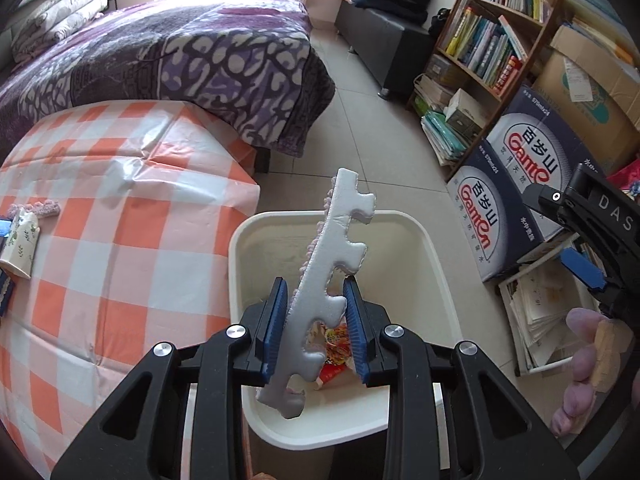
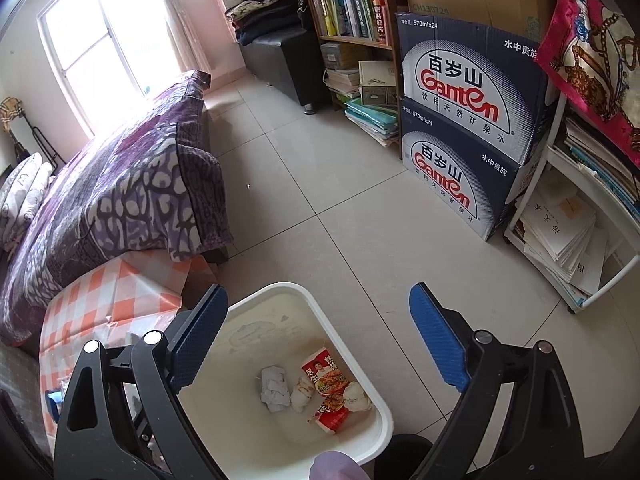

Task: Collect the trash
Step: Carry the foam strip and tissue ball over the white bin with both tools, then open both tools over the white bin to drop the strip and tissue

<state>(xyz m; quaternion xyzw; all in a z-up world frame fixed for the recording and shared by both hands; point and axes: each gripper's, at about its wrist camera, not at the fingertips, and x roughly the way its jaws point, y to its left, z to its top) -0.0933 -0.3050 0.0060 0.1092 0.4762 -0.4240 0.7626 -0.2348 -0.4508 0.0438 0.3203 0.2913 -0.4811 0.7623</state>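
My left gripper [image 1: 316,324] is shut on a grey foam strip with notched edges [image 1: 340,248], holding it upright over the white trash bin [image 1: 424,240]. The bin holds red snack wrappers [image 2: 328,376] and crumpled tissues [image 2: 276,390]. My right gripper [image 2: 320,344] is open and empty above the same bin [image 2: 280,292]; it also shows at the right edge of the left wrist view [image 1: 584,240].
A table with an orange checked cloth [image 1: 100,200] stands left of the bin, with a small leaf-print packet [image 1: 22,240] on it. A purple bed [image 1: 180,60] lies behind. Ganten water boxes [image 2: 472,120], a bookshelf [image 1: 488,40] and a white rack of papers [image 2: 568,236] stand right.
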